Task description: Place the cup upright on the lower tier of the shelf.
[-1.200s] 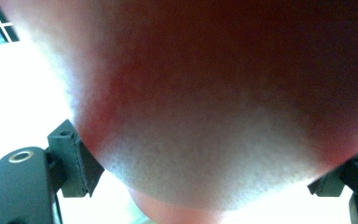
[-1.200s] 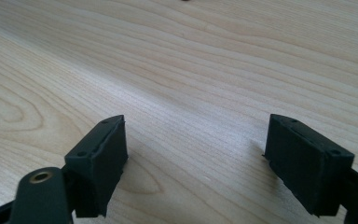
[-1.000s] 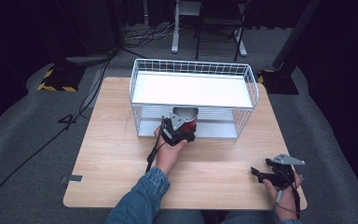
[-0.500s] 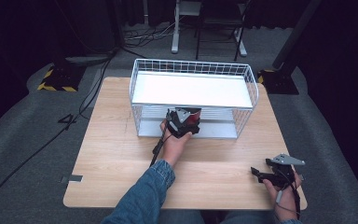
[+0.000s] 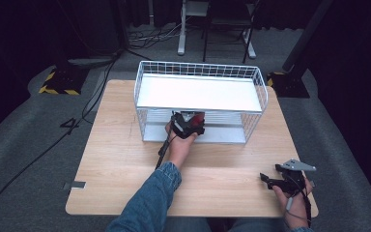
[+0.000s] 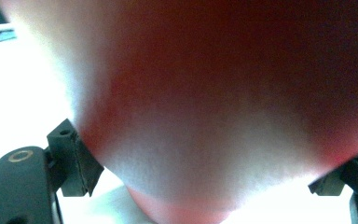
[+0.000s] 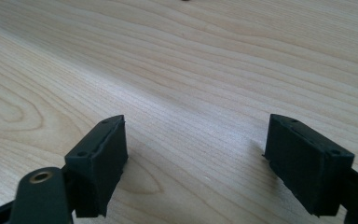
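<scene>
Pinching a round red object [image 6: 223, 107], the left tongs [image 5: 189, 123] reach into the white wire rack's [image 5: 200, 92] lower shelf; release remains. Right tongs [image 7: 193, 163] rest spread over the wooden desk [image 5: 121, 159].

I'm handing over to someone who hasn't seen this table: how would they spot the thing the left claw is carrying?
Find the white wire rack at the far side of the wooden table. At the open front of its lower shelf, the left claw grips a red object between its jaws. It is the one red thing there; its exact kind can't be told.
</scene>
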Demonstrator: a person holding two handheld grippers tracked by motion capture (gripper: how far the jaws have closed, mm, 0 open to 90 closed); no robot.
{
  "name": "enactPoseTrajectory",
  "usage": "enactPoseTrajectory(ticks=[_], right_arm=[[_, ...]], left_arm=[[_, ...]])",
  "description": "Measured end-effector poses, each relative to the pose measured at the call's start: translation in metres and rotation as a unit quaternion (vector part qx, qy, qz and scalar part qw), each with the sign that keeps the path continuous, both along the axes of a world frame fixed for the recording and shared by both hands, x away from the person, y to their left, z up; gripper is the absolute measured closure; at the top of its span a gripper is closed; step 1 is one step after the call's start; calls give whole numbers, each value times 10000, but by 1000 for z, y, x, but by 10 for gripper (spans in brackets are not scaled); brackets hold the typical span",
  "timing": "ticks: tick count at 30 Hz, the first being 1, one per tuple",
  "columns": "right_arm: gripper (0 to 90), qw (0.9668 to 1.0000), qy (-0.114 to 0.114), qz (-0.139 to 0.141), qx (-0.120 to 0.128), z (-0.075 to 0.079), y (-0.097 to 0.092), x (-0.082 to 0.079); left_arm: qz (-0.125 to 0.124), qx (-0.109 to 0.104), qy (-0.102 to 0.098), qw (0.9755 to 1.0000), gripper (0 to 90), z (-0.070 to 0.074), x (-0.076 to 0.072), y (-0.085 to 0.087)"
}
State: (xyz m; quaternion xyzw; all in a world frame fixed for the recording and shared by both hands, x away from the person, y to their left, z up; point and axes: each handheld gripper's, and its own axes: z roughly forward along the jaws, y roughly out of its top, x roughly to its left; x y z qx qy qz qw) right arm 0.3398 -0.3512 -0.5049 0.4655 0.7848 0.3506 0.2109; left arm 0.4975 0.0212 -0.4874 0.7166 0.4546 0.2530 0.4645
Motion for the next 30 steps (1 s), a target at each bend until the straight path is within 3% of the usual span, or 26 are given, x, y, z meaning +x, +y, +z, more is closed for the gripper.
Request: enactPoseTrajectory(ticks=[8, 9, 24, 30], right_arm=[[211, 10000, 4, 4, -3, 0, 0, 0], [211, 10000, 0, 2, -3, 0, 0, 0], [210, 10000, 2, 15, -7, 0, 0, 0], [210, 10000, 0, 16, -8, 0, 0, 0]], left_arm=[[-60, 85, 36, 9999, 157, 0, 1, -1], [7, -91, 32, 10000, 149, -1, 1, -3], [-80, -45, 115, 9999, 147, -2, -6, 3], [-69, -164, 123, 9998, 148, 1, -15, 11]])
